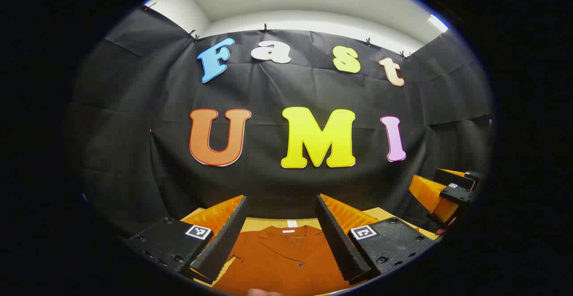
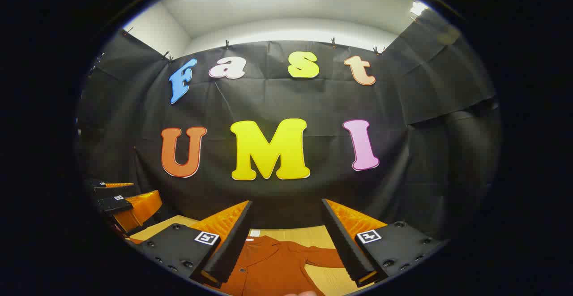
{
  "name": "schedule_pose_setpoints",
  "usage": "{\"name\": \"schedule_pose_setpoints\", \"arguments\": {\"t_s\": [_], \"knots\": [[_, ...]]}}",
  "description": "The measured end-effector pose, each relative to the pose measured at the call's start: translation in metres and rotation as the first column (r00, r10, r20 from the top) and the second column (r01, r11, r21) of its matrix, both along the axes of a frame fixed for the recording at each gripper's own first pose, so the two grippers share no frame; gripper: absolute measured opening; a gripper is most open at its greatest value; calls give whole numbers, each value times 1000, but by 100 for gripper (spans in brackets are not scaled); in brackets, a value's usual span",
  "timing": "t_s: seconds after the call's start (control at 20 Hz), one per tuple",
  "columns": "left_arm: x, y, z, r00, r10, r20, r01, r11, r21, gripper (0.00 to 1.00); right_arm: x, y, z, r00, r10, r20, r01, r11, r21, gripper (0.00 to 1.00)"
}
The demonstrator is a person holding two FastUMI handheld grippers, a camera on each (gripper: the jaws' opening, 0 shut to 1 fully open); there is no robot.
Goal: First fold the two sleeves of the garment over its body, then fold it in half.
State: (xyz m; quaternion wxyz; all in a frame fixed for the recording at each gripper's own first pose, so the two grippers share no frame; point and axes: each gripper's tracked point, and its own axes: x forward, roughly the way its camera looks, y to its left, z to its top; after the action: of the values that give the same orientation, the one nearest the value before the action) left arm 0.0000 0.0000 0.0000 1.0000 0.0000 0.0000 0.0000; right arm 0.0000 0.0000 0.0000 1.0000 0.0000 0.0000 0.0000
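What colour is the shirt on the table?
Plain rust orange shirt; shows best in the left gripper view.

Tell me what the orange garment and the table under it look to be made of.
Garment: looks like a woven fabric with a matte finish; it lies soft and flat, with a collar, a small button and a sleeve spread sideways. The exact fibre cannot be told.
Table: looks like light wood or a wood-look laminate, smooth and pale tan; the grain is too faint to settle which.
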Motion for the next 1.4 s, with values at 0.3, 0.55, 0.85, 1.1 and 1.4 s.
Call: {"name": "schedule_pose_setpoints", "arguments": {"t_s": [0.3, 0.55, 0.85, 1.1, 1.4], "knots": [[3, -2, 7, 1000, 15, 13, -15, 1000, 10, 97, 10, 7, 1, 1000, 28, -6, -29, 1000, -8, 95], [9, 6, 5, 999, 35, 11, -35, 999, 13, 97, 20, 14, -3, 999, 47, -11, -47, 999, -6, 95], [14, 7, 3, 999, 46, 1, -46, 999, 15, 97, 29, 16, -5, 999, 50, -16, -50, 999, -5, 93], [16, 3, 4, 999, 32, 13, -32, 999, 19, 97, 31, 10, -7, 999, 43, -23, -43, 999, -7, 95], [18, -2, -1, 1000, 30, -3, -30, 999, 27, 97, 35, 0, -11, 999, 20, -38, -20, 1000, -8, 93]]}}
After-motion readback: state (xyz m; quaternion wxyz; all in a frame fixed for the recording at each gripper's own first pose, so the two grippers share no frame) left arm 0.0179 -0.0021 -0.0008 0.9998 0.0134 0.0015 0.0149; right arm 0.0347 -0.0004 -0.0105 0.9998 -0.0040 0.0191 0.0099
